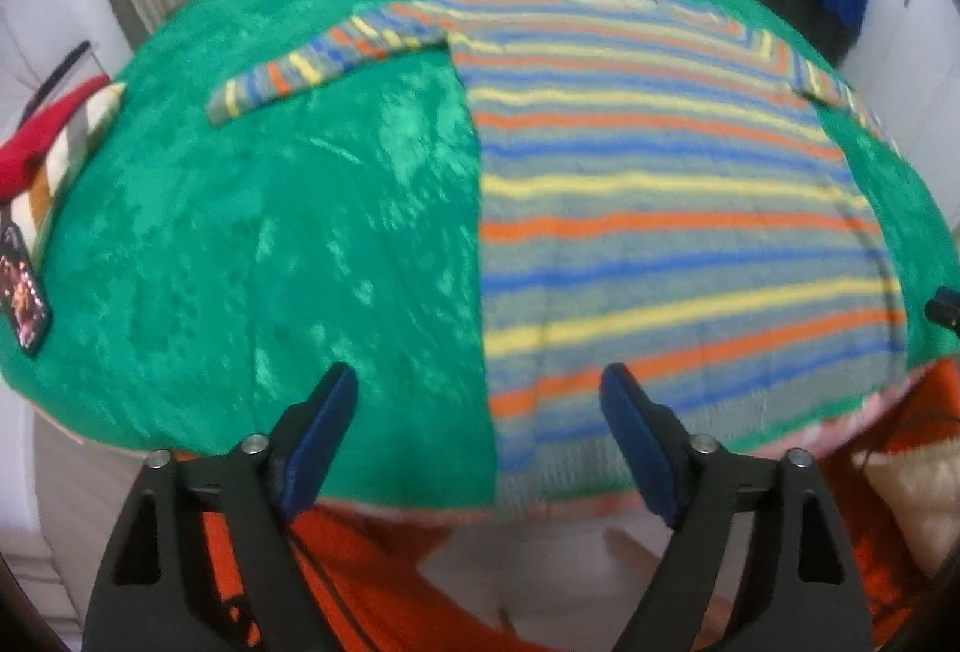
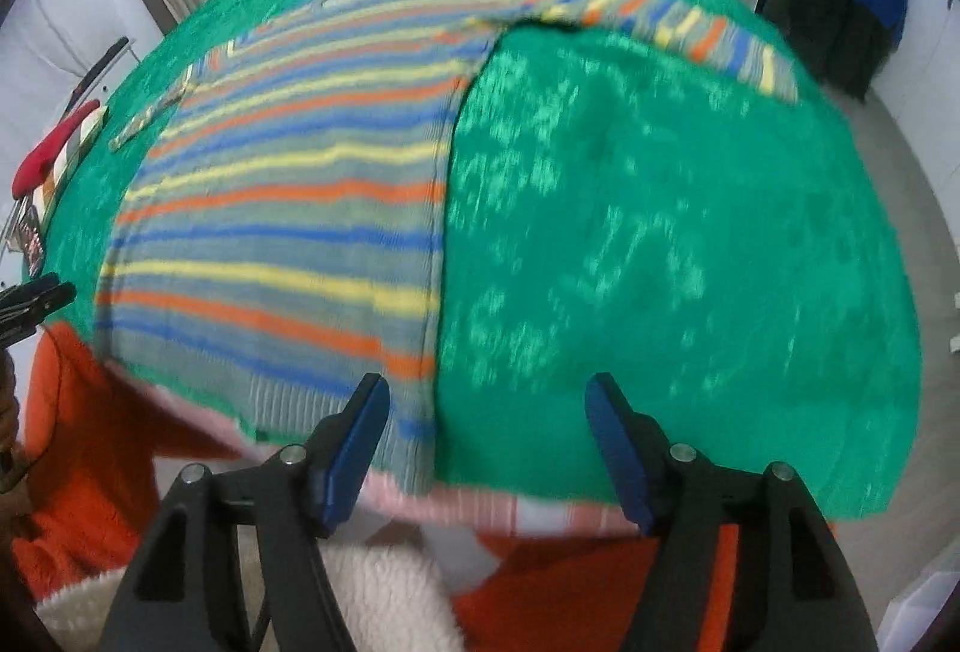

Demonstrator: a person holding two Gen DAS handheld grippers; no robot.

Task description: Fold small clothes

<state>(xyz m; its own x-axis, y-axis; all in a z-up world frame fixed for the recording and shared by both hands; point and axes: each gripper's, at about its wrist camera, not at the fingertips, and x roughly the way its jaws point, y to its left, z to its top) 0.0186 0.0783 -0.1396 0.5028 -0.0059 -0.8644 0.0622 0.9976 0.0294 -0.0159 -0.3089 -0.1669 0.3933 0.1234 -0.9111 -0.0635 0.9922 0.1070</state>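
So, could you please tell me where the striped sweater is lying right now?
The striped sweater lies flat on the green cloth, right of centre in the left wrist view and left of centre in the right wrist view, its hem nearest both open grippers.

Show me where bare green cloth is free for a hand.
Free: shiny green cloth between striped knit sweater and red-and-striped bundle, below the sleeve; likewise the sweater's right side. Crowded: left edge.

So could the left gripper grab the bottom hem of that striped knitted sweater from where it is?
Probably yes. The left gripper is open and empty, right above the striped knitted sweater near its bottom left corner on the green blanket. Nothing lies between them.
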